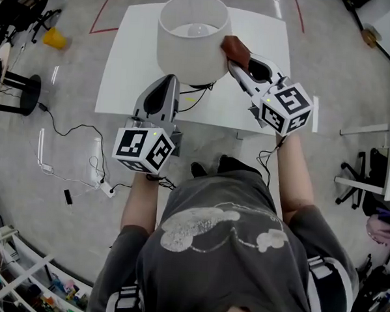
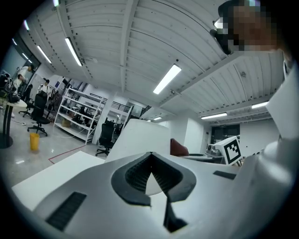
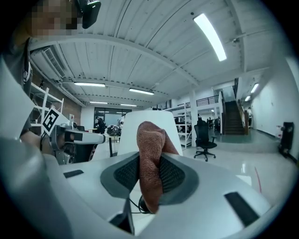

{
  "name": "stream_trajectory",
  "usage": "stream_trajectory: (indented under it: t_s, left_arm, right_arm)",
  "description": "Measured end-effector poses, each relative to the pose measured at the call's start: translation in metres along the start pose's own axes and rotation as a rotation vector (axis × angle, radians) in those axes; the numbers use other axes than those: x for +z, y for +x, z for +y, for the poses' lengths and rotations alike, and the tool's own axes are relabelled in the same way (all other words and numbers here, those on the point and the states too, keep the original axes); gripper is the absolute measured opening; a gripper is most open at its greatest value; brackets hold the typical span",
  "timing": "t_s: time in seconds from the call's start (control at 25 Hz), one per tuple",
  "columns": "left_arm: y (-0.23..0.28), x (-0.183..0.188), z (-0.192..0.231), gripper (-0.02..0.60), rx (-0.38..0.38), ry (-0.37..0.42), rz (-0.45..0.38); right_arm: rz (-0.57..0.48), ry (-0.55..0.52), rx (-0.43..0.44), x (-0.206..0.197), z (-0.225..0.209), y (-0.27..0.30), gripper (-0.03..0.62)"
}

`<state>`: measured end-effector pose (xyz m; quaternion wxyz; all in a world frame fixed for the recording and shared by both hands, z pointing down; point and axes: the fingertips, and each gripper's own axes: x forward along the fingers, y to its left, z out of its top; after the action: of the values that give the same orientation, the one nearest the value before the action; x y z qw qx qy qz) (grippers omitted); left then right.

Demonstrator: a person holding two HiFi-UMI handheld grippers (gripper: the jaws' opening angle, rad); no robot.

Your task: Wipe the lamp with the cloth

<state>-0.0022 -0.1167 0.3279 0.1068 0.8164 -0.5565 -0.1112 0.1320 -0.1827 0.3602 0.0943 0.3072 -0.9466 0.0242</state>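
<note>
The lamp's white drum shade (image 1: 191,38) stands over the white table (image 1: 124,83), with the bulb visible inside it. My right gripper (image 1: 234,59) is shut on a brown cloth (image 1: 234,50) and holds it against the right side of the shade. In the right gripper view the cloth (image 3: 150,154) sticks up between the jaws, in front of the shade (image 3: 131,128). My left gripper (image 1: 171,79) reaches under the near left rim of the shade. Its jaws (image 2: 150,156) meet at the tips with nothing visible between them; the shade (image 2: 140,137) and cloth (image 2: 179,148) lie beyond.
Black cables (image 1: 193,96) lie on the table below the shade. More cable and a power strip (image 1: 105,188) trail over the floor at the left, near a round black stand base (image 1: 29,85) and a yellow object (image 1: 54,39). An office chair (image 3: 205,137) stands further off.
</note>
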Motion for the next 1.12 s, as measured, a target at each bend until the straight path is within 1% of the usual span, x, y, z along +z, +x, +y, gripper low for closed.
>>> stream_trajectory:
  t_s: [0.2, 0.44, 0.56, 0.64, 0.76, 0.88, 1.0, 1.12]
  left_arm:
    - [0.002, -0.008, -0.005, 0.008, 0.047, 0.005, 0.023]
    - [0.002, -0.015, -0.023, 0.008, 0.072, 0.009, 0.048]
    - [0.006, -0.026, -0.036, 0.008, 0.089, -0.002, 0.059]
    - [0.006, -0.034, -0.044, 0.008, 0.099, 0.004, 0.076]
    - [0.002, -0.037, -0.044, 0.008, 0.119, 0.001, 0.089]
    - [-0.004, -0.031, -0.040, 0.008, 0.125, 0.001, 0.083]
    - [-0.006, -0.019, -0.034, 0.008, 0.113, 0.006, 0.057]
    - [-0.007, -0.010, -0.025, 0.008, 0.078, 0.012, 0.039]
  right_arm:
    - [0.048, 0.021, 0.044, -0.033, 0.004, 0.000, 0.097]
    - [0.111, 0.065, 0.106, -0.070, 0.008, -0.001, 0.097]
    - [0.141, 0.095, 0.117, -0.092, 0.007, -0.009, 0.097]
    - [0.148, 0.112, 0.132, -0.101, 0.009, -0.014, 0.097]
    - [0.135, 0.129, 0.153, -0.097, 0.014, -0.016, 0.097]
    - [0.097, 0.127, 0.156, -0.077, 0.018, -0.020, 0.097]
    - [0.052, 0.107, 0.142, -0.050, 0.022, -0.022, 0.097]
    - [0.012, 0.074, 0.109, -0.024, 0.028, -0.022, 0.097]
